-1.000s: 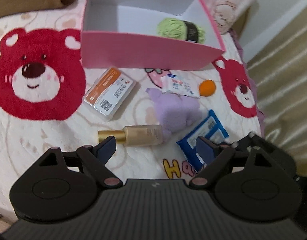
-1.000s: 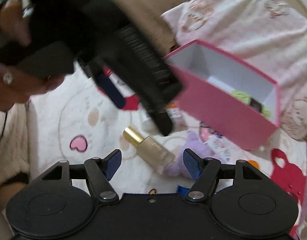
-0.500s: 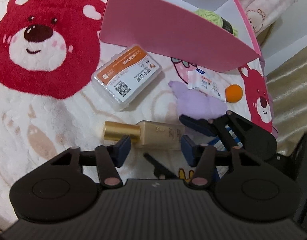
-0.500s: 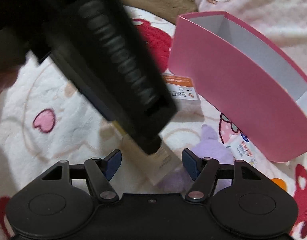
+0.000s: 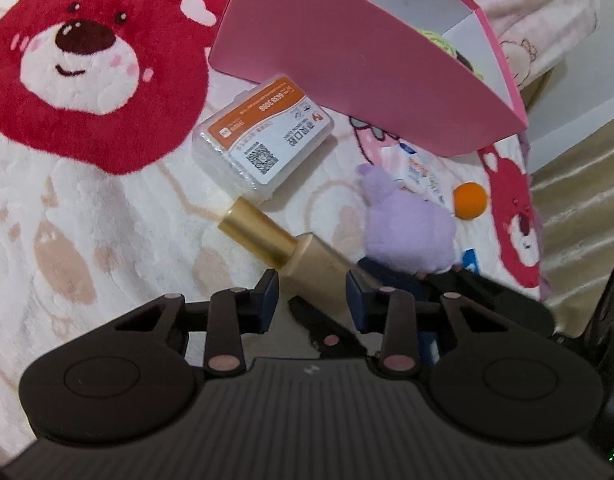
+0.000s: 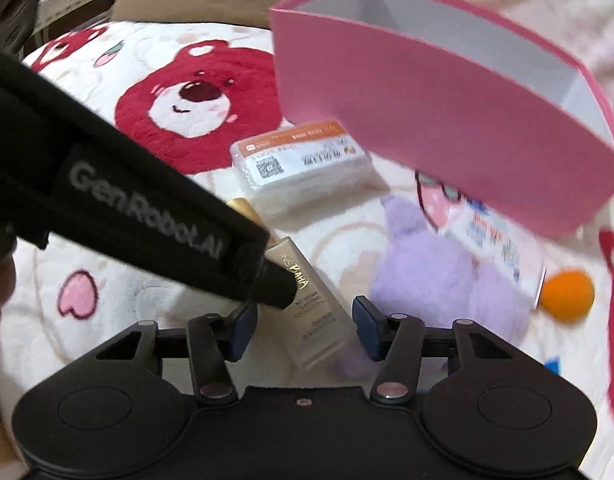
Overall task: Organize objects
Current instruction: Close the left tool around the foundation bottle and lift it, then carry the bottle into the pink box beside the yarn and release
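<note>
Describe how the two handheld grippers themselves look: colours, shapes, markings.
Both are matte black plastic. The left gripper has a ribbed body, two round discs at its sides, angled link arms with pinkish pivot pins and dark blue finger pads. The right gripper has the same build, with silver pins and dark blue pads. In the right wrist view, the left gripper's side reads "GenRobot.AI" in grey letters.
</note>
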`<state>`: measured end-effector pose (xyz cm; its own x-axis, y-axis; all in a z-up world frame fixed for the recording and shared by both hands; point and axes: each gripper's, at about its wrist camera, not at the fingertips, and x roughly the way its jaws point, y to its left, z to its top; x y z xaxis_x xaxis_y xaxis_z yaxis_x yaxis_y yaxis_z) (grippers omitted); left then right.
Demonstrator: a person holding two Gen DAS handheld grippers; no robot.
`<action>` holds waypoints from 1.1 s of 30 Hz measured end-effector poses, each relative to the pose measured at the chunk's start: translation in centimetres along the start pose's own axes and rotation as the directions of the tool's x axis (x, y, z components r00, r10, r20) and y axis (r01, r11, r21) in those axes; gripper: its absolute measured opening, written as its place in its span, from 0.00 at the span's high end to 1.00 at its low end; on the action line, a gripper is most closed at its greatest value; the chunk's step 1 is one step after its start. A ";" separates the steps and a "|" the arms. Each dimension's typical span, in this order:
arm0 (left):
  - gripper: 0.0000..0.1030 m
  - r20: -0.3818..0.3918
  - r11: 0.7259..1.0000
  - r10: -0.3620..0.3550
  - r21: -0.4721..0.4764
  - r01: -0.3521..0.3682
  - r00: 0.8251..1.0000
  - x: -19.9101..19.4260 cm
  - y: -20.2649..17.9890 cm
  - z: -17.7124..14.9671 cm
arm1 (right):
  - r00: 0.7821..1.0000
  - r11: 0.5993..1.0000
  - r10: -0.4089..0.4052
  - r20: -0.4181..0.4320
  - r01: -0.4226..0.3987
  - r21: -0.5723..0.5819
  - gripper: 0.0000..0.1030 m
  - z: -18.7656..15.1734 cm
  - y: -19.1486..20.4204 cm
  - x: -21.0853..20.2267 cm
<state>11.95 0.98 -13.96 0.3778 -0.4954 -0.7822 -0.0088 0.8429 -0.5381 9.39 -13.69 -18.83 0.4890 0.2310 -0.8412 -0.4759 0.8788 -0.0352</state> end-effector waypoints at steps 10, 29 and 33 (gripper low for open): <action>0.66 -0.031 0.999 -0.031 -0.045 0.030 0.999 -0.2 1.5 -1.0 | 0.978 0.918 0.210 -0.009 -0.194 0.345 0.57 -2.8 -1.7 -2.3; 0.56 -0.028 0.998 -0.008 0.060 0.010 1.000 1.3 0.5 -3.1 | 0.992 0.942 0.129 0.014 -0.127 0.312 0.61 -3.0 -1.2 -2.1; 0.56 -0.056 0.999 0.010 0.054 -0.007 0.998 1.0 0.3 -3.5 | 0.988 0.923 0.155 0.008 -0.148 0.356 0.61 -3.3 -0.8 -2.4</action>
<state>9.08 0.05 -16.00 0.3252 -0.4978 -0.8040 0.0384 0.8565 -0.5148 6.19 -16.34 -18.60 0.4152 0.3679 -0.8320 -0.2511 0.9254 0.2839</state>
